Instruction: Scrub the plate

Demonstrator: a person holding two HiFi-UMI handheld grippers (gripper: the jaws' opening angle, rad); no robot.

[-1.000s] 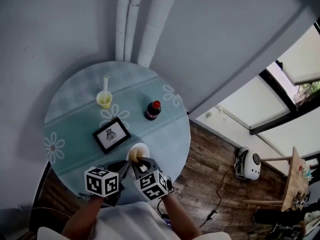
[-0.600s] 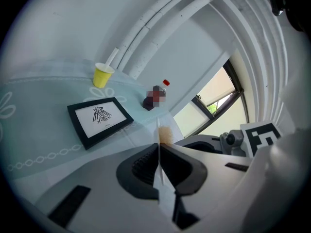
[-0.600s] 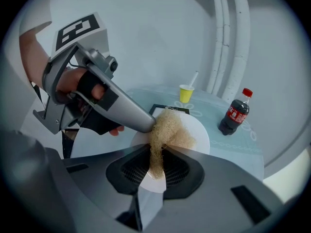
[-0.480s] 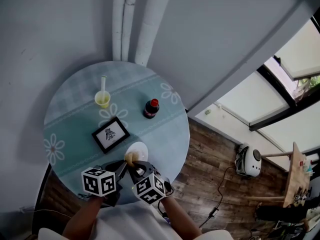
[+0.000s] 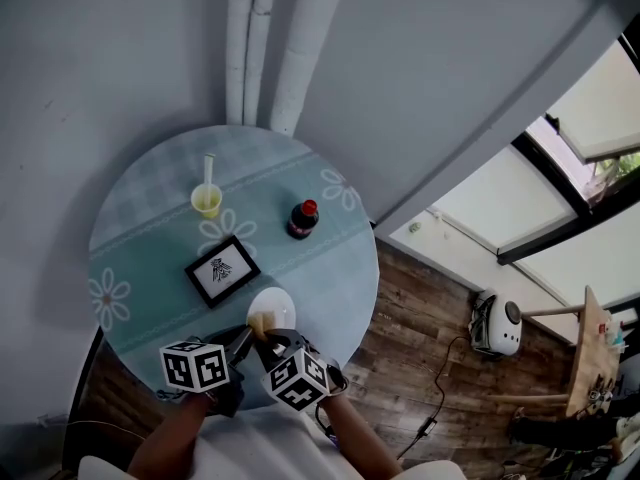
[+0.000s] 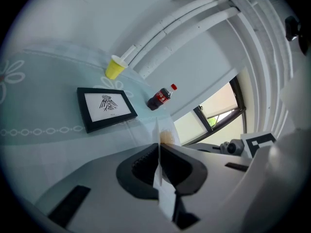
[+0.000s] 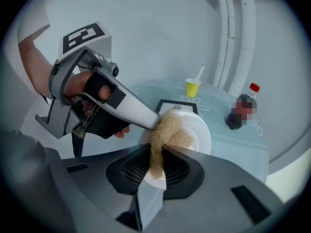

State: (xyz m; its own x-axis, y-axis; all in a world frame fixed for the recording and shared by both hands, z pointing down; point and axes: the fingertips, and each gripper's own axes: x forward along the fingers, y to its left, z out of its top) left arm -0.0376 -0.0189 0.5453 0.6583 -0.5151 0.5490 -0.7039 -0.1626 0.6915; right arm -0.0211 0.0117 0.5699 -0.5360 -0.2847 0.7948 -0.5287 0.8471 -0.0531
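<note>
While the left gripper (image 6: 159, 149) clamps the plate (image 7: 200, 132) near the frame (image 5: 222, 269), the right gripper (image 7: 158, 152) pinches a scourer (image 7: 167, 127) against it: scrubbing seems midway.

Soft daylight from the window (image 5: 490, 213), dim wall (image 5: 120, 48), fisheye-warped dark corners

We're in what looks like a home, a small dining corner: a round table (image 5: 345, 268) under a pale teal flowered cloth (image 5: 140, 268) carries a yellow cup (image 5: 207, 201) with a straw, a cola bottle (image 5: 301, 219), a white plate (image 5: 275, 303) and a framed picture (image 5: 222, 268). A wood-plank floor (image 5: 410, 348) runs off to the right, where a small white appliance (image 5: 496, 329) sits below big windows (image 5: 520, 203). At the far side, white pipes (image 5: 262, 38) climb a plain grey wall (image 5: 100, 68).
</note>
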